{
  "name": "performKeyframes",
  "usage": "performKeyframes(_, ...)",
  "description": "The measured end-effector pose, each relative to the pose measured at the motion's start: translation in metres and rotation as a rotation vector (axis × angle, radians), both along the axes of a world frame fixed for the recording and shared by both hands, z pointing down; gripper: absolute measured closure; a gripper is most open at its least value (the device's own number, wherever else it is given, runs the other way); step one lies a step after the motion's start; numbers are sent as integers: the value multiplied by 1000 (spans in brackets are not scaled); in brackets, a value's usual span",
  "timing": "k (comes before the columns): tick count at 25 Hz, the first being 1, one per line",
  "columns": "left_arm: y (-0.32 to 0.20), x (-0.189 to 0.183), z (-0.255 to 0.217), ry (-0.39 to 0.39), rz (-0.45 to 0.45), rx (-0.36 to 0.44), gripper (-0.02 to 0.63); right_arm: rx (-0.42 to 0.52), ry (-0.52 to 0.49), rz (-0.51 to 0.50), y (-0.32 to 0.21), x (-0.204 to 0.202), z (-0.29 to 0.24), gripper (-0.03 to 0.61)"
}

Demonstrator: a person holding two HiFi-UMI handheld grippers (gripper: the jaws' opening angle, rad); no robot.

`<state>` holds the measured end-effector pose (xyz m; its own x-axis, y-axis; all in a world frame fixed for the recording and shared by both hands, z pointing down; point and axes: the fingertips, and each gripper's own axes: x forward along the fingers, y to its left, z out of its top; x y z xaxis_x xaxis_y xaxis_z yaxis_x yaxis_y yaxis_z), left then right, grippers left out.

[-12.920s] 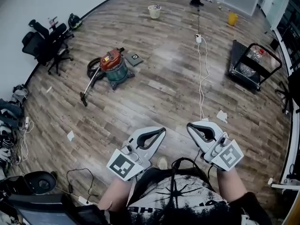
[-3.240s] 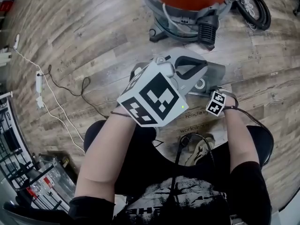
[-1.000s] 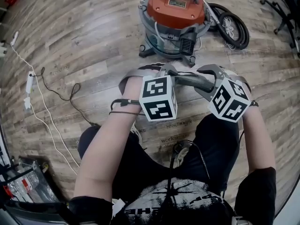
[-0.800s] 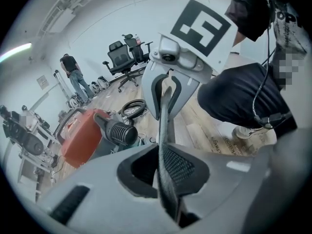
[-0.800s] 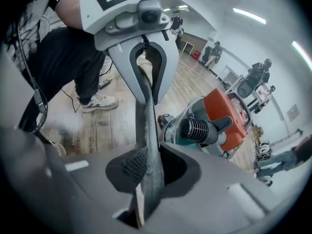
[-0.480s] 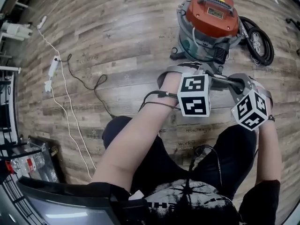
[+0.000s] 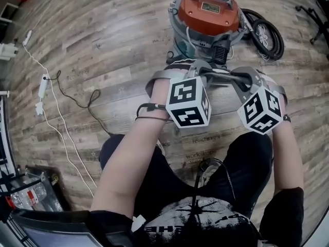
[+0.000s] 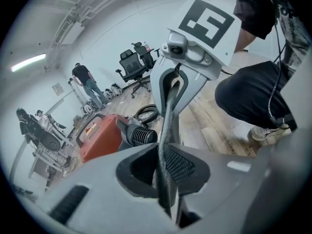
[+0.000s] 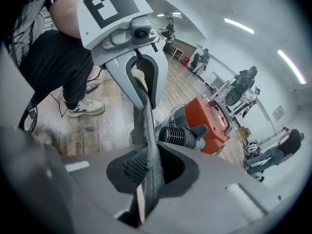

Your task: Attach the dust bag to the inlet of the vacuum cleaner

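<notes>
The bag (image 8: 168, 123) is pinched at its left end by the left gripper (image 8: 161, 149). Its right end is pinched by the right gripper (image 9: 151, 149), whose jaws have just been closing, on the near side of the vacuum (image 7: 208, 14).

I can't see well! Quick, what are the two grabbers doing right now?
Left gripper: shut on the dust bag.
Right gripper: jaws just closed, shut on the dust bag.
</notes>
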<state>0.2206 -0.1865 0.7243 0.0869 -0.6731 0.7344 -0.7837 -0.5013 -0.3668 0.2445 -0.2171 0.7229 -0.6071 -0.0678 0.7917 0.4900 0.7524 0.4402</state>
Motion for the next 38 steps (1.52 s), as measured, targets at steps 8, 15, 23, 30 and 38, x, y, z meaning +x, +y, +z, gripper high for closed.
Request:
performKeyframes(8,-17,-17,11,-2,-17,-48,574,-2,13,78,-16,-17,15,540)
performKeyframes(15,-31,-26,23,-1,0,-53,572,-11,-10,143,-29,-24,29,540)
performKeyframes(23,-51,-11,10,-37,92,17,571,-68,-41,250,-46,-19,49,541)
performKeyframes(30,-42,-32,16,63,17,8,568,0,-24,181,-39,-31,27,538)
performKeyframes(38,-37,-44,38,40,-21,-56,574,77,40,87,-31,-42,14,537)
